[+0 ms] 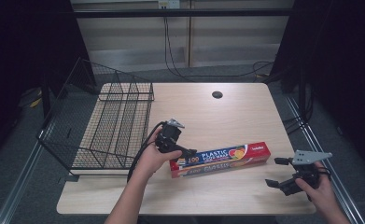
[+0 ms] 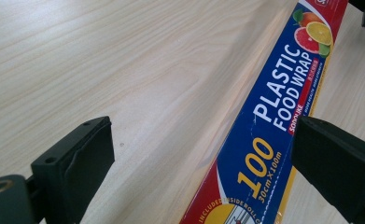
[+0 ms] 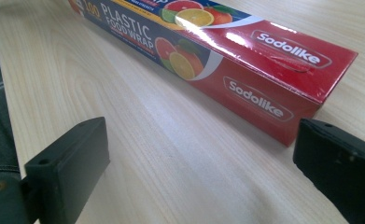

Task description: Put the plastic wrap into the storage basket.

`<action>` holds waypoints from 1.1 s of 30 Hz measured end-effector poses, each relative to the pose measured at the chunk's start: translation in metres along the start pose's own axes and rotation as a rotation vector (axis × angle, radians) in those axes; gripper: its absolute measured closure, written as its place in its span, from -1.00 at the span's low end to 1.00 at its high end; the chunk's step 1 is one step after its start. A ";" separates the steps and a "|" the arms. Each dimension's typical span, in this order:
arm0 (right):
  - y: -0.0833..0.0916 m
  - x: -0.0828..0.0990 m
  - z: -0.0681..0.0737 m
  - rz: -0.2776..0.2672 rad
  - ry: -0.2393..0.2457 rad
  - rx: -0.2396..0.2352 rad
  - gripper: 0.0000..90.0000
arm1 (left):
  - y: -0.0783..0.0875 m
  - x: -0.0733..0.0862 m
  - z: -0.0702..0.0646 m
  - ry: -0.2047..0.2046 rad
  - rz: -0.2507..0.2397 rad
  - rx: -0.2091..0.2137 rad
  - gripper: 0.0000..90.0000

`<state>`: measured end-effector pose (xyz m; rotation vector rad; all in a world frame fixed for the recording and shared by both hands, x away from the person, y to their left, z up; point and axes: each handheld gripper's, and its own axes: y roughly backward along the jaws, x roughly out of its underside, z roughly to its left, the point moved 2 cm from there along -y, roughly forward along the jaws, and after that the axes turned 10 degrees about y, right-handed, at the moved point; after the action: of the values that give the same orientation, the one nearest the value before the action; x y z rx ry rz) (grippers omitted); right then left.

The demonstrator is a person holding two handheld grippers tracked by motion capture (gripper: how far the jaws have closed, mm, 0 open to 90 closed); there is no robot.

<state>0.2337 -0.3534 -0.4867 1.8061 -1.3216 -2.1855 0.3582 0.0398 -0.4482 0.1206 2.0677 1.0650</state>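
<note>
Left gripper (image 1: pixel 188 152): jaws spread wide, holding nothing, poised over the near end of the plastic wrap box (image 1: pixel 222 158), which lies flat on the table (image 1: pixel 208 112). In the left gripper view the box (image 2: pixel 269 126) passes between the jaws, close to the right one. Right gripper (image 1: pixel 276 172): also spread and empty, box end just ahead of it (image 3: pixel 245 70).

Risk, as judged: an end grip leaves the long box unbalanced; it may pivot or slip out. Closing off-centre could nudge it sideways.

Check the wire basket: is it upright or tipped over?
Tipped over: the wire basket lies on its side on the table, mouth facing sideways.
</note>
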 end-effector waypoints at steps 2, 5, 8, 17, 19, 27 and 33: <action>0.000 -0.001 0.000 0.003 0.015 0.006 -0.93 | 0.000 0.000 0.000 -0.001 0.000 -0.001 -0.86; -0.002 -0.002 0.003 0.021 0.038 0.005 -0.93 | 0.000 0.000 0.000 0.008 -0.002 -0.006 -0.87; -0.005 -0.001 0.004 0.037 0.045 0.002 -0.93 | 0.000 -0.001 0.001 0.015 0.008 -0.004 -0.88; -0.002 -0.002 0.002 0.019 0.044 0.018 -0.93 | -0.006 0.000 -0.002 0.027 0.051 0.005 -0.90; -0.002 -0.001 0.002 0.021 0.043 0.016 -0.93 | -0.007 -0.002 -0.006 0.006 0.047 0.009 -0.90; -0.003 -0.002 0.002 0.023 0.053 0.018 -0.93 | -0.007 -0.007 -0.019 0.009 0.044 0.058 -0.97; -0.004 -0.002 0.002 0.024 0.053 0.005 -0.93 | -0.010 -0.009 -0.028 -0.042 0.055 0.068 -0.92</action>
<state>0.2352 -0.3484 -0.4874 1.8263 -1.3329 -2.1086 0.3479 0.0116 -0.4406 0.2336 2.0734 1.0166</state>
